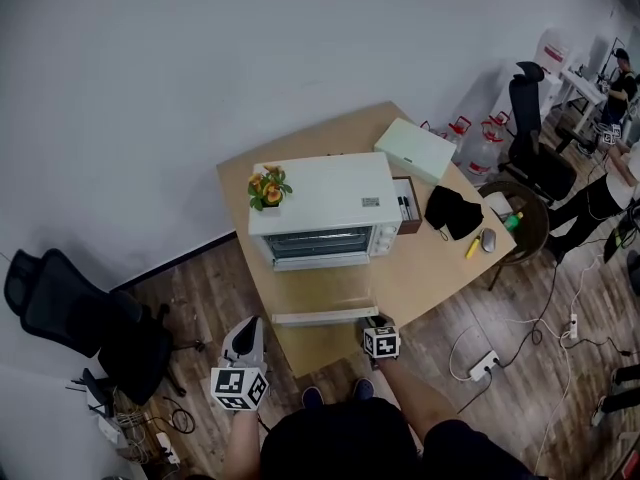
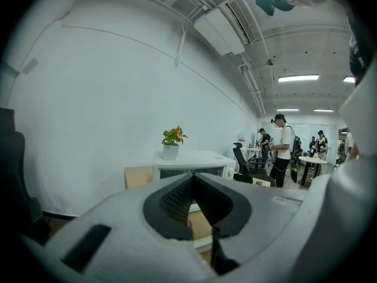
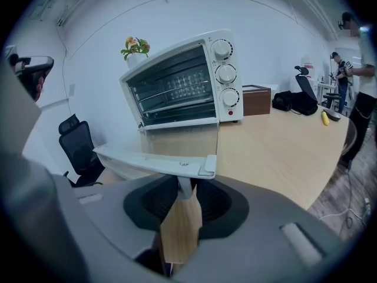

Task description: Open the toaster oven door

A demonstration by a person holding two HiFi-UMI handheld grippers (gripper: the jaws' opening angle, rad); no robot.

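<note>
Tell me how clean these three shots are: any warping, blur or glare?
Head view: evenly lit and sharp on the toaster oven, straight lines bowed by the wide lens. Left gripper view: heavy fisheye with black corners, the left gripper soft up close, ceiling lights blown out. Right gripper view: same fisheye, oven tilted, the door handle near the lens slightly soft.

A potted plant stands on the toaster oven, mid-table, its door lying before it.

Toaster oven white. Tabletop pale wood grain; floor dark brown planks. Potted plant: orange blooms, green leaves, white pot.
</note>
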